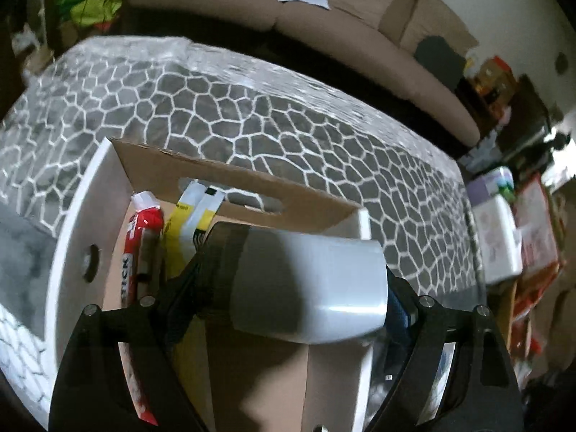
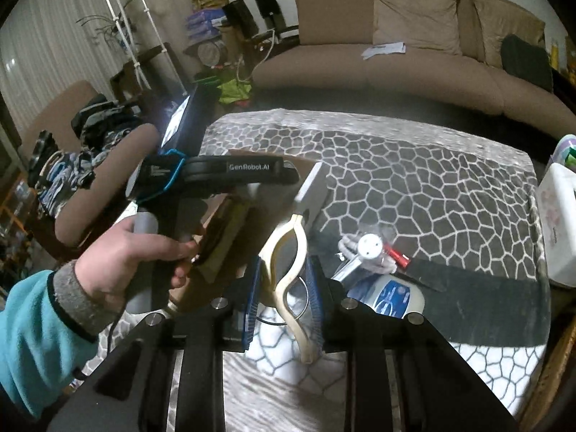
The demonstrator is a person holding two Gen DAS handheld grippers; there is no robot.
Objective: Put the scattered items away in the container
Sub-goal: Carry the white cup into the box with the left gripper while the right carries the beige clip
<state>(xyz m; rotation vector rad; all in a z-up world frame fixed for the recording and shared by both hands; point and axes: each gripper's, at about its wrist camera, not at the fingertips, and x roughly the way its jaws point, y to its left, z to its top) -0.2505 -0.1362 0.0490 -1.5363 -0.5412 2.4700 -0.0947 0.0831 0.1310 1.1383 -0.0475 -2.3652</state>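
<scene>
In the left wrist view my left gripper (image 1: 288,280) is shut on a white cylindrical bottle with a dark cap (image 1: 306,284), held sideways over the open cardboard box (image 1: 230,176). The box holds a red stick packet (image 1: 140,237) and a yellow-and-white packet (image 1: 190,223). In the right wrist view my right gripper (image 2: 282,288) is shut on cream-coloured tongs (image 2: 288,252), held above the table beside the box (image 2: 311,189). The left gripper's body (image 2: 216,176) hangs over the box. A white tube (image 2: 370,248), a red item (image 2: 397,255) and a blue-labelled white packet (image 2: 388,293) lie on the table.
The table wears a grey cloth with a white cell pattern (image 2: 414,180). A brown sofa (image 2: 396,68) stands behind it. A white container (image 2: 558,223) sits at the table's right edge. Cluttered shelves and clothes fill the left side.
</scene>
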